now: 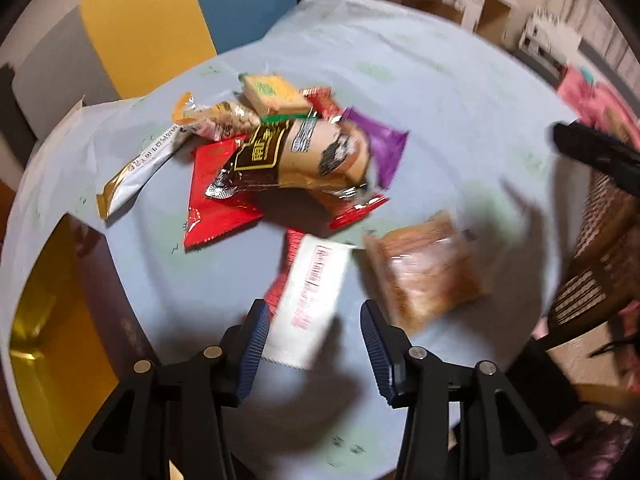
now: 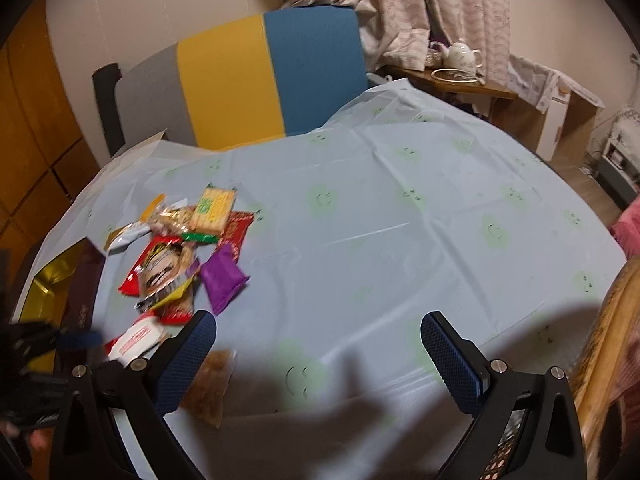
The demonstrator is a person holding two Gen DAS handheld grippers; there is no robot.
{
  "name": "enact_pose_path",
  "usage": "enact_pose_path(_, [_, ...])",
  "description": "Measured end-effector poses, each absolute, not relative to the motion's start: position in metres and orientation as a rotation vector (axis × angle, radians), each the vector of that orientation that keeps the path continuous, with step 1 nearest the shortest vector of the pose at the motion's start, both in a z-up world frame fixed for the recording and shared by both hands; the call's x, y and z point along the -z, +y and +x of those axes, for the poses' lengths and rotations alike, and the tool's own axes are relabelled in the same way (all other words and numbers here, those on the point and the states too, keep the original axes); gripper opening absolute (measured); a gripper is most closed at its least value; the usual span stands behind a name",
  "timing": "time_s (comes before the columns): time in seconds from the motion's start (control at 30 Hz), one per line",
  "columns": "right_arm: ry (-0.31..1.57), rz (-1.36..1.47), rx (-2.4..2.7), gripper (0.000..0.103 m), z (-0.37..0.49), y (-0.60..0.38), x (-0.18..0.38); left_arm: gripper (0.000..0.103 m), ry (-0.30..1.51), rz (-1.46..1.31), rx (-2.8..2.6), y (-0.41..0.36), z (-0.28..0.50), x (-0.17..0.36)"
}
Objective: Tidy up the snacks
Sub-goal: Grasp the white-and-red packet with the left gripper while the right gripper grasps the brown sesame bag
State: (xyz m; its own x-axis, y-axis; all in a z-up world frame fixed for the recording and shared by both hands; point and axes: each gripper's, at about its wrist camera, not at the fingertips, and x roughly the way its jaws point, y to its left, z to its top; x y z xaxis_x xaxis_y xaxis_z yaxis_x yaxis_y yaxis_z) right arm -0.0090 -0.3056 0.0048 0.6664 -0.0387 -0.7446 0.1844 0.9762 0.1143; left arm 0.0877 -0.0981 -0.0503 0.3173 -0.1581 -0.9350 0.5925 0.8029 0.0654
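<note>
The room is a bit dim, with warm light from above. Both pictures are round like a fishbowl, with dark corners, and straight things bend near the edges. On the counter (image 1: 440, 92), big soft grey shadows fall near the cameras. The left wrist picture is smeared: the white packet (image 1: 310, 300) and the brown snack bag (image 1: 424, 268) look fuzzy, and the far room is streaky. The shiny wrapper (image 1: 222, 190) in the pile glints. The right wrist picture is sharper in the middle, but the left hand-held gripper (image 2: 60, 342) at its left edge is blurry.
</note>
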Motion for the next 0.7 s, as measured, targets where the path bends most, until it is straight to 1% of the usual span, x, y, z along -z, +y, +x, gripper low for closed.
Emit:
enact_pose_path(0.17, [0.842,0.163,0.065,0.103,-0.015,-0.294,0.0,0.048,1.174,0.499,0.521,-0.1,0.098,0.072])
enact_pose_path(0.2, [0.85,0.164,0.049,0.103,-0.016,-0.292,0.003,0.048,1.157,0.493,0.532,-0.098,0.098,0.073])
enact_pose_path(0.23, [0.856,0.164,0.036,0.103,-0.016,-0.29,0.005,0.041,1.136,0.476,0.55,-0.095,0.098,0.072])
enact_pose_path(0.33, [0.882,0.158,0.001,0.103,-0.016,-0.284,0.012,0.035,1.13,0.403,0.556,-0.083,0.095,0.07])
enact_pose_path(0.5, [0.915,0.141,-0.061,0.103,-0.014,-0.272,0.019,0.035,1.097,0.252,0.519,-0.055,0.078,0.062])
enact_pose_path(0.63, [0.943,0.132,-0.107,0.103,-0.004,-0.261,0.022,0.035,1.05,0.139,0.52,-0.031,0.052,0.045])
enact_pose_path(0.7, [0.953,0.115,-0.152,0.101,0.007,-0.251,0.019,0.035,1.025,0.11,0.524,-0.023,0.036,0.038])
